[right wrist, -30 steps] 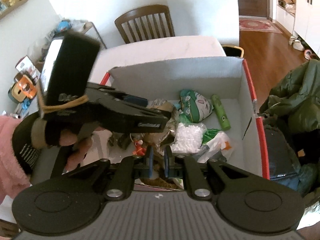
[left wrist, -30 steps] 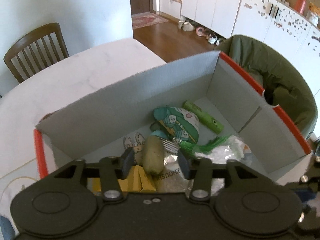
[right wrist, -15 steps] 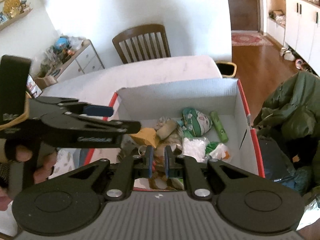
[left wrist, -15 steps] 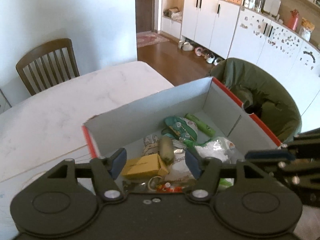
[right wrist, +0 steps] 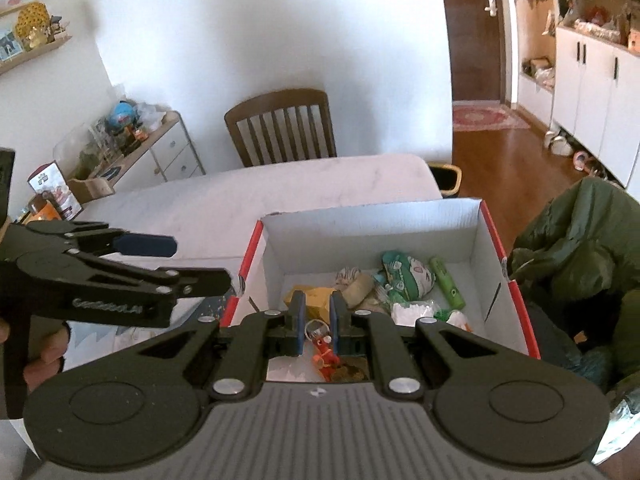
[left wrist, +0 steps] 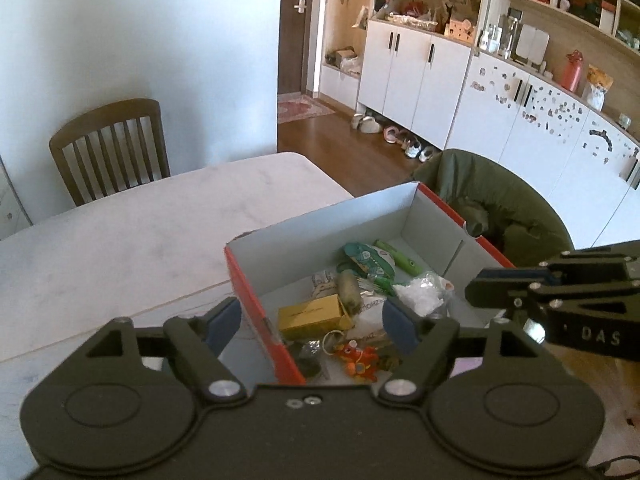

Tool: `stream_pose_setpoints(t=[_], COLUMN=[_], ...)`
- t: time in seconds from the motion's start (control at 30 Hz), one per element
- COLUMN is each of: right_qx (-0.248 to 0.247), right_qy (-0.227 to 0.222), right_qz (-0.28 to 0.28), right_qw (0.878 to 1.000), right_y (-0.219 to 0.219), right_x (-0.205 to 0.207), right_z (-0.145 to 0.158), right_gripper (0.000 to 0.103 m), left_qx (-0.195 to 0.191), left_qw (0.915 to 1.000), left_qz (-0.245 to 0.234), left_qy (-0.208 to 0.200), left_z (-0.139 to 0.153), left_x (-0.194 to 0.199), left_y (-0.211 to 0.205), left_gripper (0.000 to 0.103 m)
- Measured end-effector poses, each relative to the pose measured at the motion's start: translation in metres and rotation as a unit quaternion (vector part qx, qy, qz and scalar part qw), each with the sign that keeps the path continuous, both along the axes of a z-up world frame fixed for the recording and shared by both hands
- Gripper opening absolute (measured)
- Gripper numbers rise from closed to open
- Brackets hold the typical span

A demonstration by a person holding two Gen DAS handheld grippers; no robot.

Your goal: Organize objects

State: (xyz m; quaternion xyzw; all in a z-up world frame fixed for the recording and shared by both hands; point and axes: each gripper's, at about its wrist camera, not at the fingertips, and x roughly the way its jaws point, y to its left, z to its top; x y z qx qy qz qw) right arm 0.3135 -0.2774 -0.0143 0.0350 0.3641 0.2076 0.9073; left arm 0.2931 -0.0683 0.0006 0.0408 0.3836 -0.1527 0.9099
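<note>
Left gripper: held above the near left corner of the box, fingers spread wide, nothing between them; in the right wrist view it enters from the left, clear of the box.
Right gripper: fingers drawn close with only a narrow gap, empty, held above the near end of the box; in the left wrist view it enters from the right.
Hand: partly visible at the left edge, gripping the left gripper's handle.
Box: open cardboard box, red outside and pale grey inside, resting on the counter at its right-hand end; it lies below and ahead of both grippers.
Yellow carton: lies flat in the near part of the box, below the gap of the left gripper.
Brown roll: rests just beyond the yellow carton, touching it.
Green patterned pouch: toward the far end of the box.
Green tube: lies just right of the pouch, near the right wall.
White crinkled bag: right of centre, in front of the pouch.
Orange toy: at the near end, directly below the right gripper's fingers, apart from them.
Wooden chair: at the counter's far side.
Green jacket: bunched just right of the box.
</note>
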Motion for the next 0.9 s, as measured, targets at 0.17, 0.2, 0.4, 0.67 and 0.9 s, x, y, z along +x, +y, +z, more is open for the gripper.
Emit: stream_pose_setpoints(t=[0.17, 0.2, 0.4, 0.67, 0.9], right_qx=[0.006, 0.007, 0.013, 0.015, 0.020], right_qy=[-0.009, -0.011, -0.033, -0.058, -0.076], right_qz=[-0.010, -0.011, -0.021, -0.039, -0.065], right_qw=[1.000, 1.000, 0.999, 0.997, 0.995], right_y=[0.006, 0.007, 0.012, 0.015, 0.012], right_x=[-0.012, -0.015, -0.030, -0.048, -0.060], right_z=[0.006, 0.007, 0.013, 0.017, 0.019], right_gripper=[0.015, 0.021, 0.044, 0.061, 0.082], left_qx=[0.000, -0.003, -0.006, -0.016, -0.022], left_qw=[0.9998, 0.9998, 0.9994, 0.9983, 0.9975], left_qz=[-0.001, -0.002, -0.009, -0.019, -0.020], left_qy=[-0.020, -0.021, -0.033, -0.053, -0.064], left_z=[0.006, 0.006, 0.006, 0.008, 0.012], left_x=[-0.014, -0.017, -0.030, -0.046, -0.050], left_y=[0.011, 0.014, 0.023, 0.031, 0.034], left_gripper=[0.082, 0.082, 0.085, 0.101, 0.102])
